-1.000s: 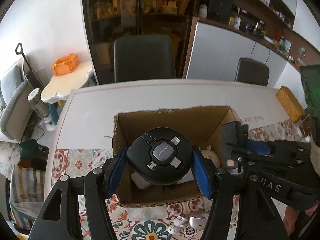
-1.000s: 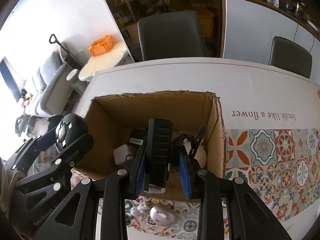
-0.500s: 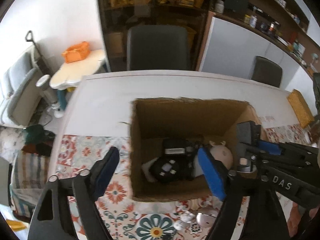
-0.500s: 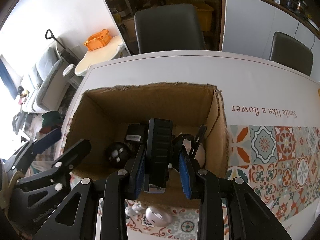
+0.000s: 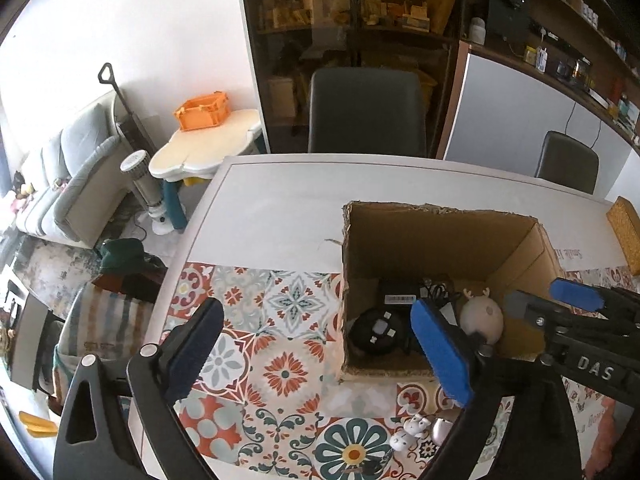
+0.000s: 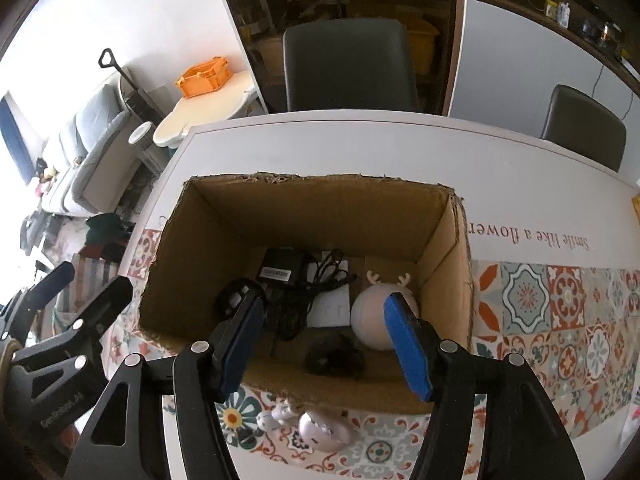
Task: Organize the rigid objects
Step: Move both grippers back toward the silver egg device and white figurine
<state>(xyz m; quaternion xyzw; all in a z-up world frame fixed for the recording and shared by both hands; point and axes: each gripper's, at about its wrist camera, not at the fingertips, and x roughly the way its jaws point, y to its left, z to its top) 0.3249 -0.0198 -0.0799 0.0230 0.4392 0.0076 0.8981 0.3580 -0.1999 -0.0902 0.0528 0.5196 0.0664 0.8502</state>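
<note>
Both wrist views look down, close, sharing cardboard box (image 5: 440, 248) (image 6: 320, 216); left view offset leftward.

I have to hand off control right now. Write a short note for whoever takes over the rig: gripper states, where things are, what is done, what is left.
Left hand-held gripper: open, empty, over the patterned tablecloth beside the brown cardboard box.
Right hand-held gripper: open, empty, above the box's near edge.
In the box: round black cable reel, black power adapter with tangled cord, flat white item, pale round deer-antler toy, and a dark item, blurred, near the front wall.
Left: white earbuds and their pale open case lie on the tablecloth just outside the box's near wall; box them next.
</note>
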